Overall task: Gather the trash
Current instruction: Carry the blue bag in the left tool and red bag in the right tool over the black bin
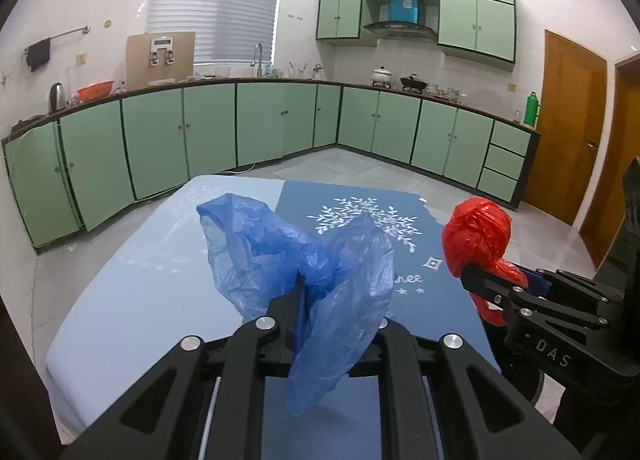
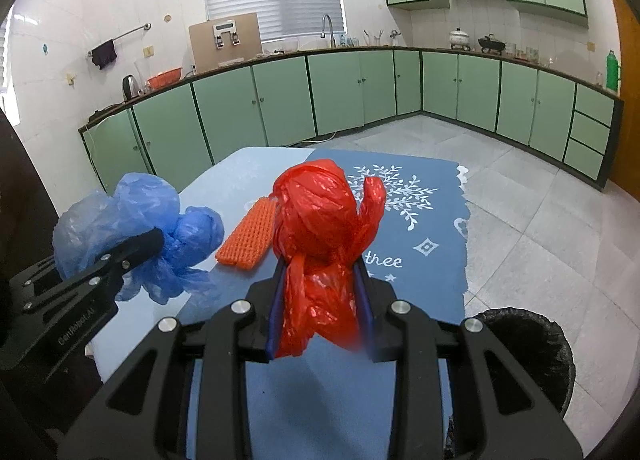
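My left gripper [image 1: 308,292] is shut on a crumpled blue plastic bag [image 1: 280,252] and holds it above the blue table [image 1: 120,300]. It also shows in the right wrist view [image 2: 152,238] with the blue bag [image 2: 132,211]. My right gripper [image 2: 322,272] is shut on a knotted red plastic bag [image 2: 320,219], held above the table's right part. The right gripper also shows in the left wrist view [image 1: 480,276] with the red bag [image 1: 476,236]. An orange mesh piece [image 2: 248,236] lies on the table between the two bags.
A black-lined trash bin [image 2: 532,344] stands on the floor by the table's near right corner. A dark blue cloth with white leaf print [image 2: 424,219] covers the table's right half. Green cabinets [image 1: 200,131] and a counter run along the far walls. A wooden door [image 1: 568,123] is at right.
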Motion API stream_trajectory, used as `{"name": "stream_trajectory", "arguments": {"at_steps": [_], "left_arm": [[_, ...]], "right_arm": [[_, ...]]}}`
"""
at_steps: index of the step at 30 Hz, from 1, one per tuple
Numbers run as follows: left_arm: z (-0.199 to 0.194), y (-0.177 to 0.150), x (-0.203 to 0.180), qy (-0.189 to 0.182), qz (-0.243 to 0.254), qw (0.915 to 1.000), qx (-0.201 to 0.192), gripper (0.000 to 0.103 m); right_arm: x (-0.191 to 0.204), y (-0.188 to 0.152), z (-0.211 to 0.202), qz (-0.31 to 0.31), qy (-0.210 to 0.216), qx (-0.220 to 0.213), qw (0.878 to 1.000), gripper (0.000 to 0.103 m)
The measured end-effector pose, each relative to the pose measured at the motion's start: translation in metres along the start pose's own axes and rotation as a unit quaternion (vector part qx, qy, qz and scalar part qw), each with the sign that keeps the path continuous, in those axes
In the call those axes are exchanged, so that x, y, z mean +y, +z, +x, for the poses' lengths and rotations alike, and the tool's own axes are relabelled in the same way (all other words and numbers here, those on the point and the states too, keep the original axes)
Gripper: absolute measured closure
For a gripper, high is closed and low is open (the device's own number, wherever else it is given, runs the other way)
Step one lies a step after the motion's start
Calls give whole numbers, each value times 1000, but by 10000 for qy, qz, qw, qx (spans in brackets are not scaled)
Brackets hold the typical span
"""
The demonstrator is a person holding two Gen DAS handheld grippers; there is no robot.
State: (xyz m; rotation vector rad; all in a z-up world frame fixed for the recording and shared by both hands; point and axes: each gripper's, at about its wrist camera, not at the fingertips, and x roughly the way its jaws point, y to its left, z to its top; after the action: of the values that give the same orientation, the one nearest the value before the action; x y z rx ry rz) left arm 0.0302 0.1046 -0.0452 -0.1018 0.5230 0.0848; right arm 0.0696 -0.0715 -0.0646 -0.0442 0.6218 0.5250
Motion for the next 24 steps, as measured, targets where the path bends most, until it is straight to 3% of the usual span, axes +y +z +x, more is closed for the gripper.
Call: {"name": "stream_trajectory", "arguments": {"at_steps": [14,24], "left_arm": [[-1,-4,-38,-392,283,9988,35,90],[18,1,-103,-1063,692,9918,136,90]], "right_arm": [[-24,-10,-32,224,-241,-150,9993,74],[-81,-30,-60,675,-806,-258,9941,74]]}}
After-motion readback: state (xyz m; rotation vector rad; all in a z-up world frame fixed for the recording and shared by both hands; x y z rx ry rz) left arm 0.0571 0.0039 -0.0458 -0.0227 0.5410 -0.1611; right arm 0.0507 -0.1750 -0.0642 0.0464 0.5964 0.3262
